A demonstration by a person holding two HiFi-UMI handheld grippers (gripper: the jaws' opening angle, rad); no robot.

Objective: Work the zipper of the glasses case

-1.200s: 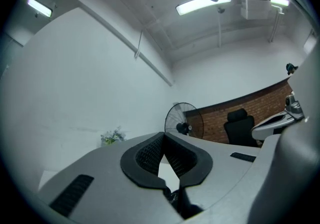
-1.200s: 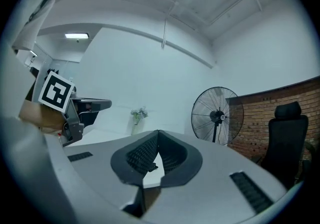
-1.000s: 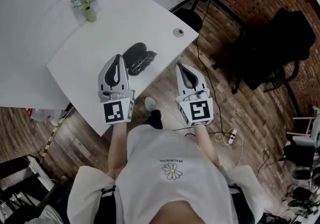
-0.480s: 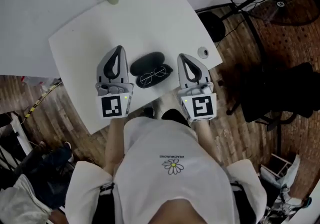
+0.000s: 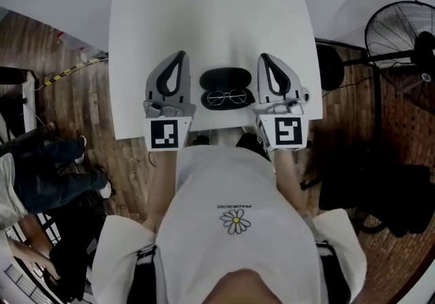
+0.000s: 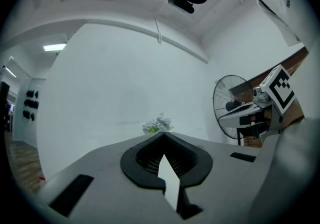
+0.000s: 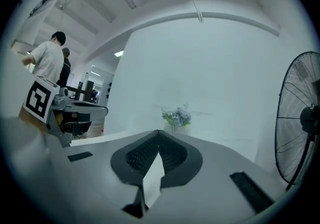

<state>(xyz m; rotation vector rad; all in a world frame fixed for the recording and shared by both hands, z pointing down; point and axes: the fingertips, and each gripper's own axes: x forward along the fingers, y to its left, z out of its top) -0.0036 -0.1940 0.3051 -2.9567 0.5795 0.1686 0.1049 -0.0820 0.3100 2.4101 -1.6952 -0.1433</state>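
- Jaws on both tools are closed tip to tip with nothing between them; I read this for the left gripper (image 5: 180, 56) and the right gripper (image 5: 264, 58) in each one's own view.
- I find the glasses case (image 5: 226, 79) on the white table (image 5: 136, 37), between the two grippers and touched by neither. A pair of glasses (image 5: 226, 97) lies at its near side.
- I cannot locate the zipper pull, nor tell whether the case is zipped.
- Judgement: this is the approach step, and zipper work has not begun.
- Next move, in my view: one gripper opens to steady the case while the other finds and pinches the pull.
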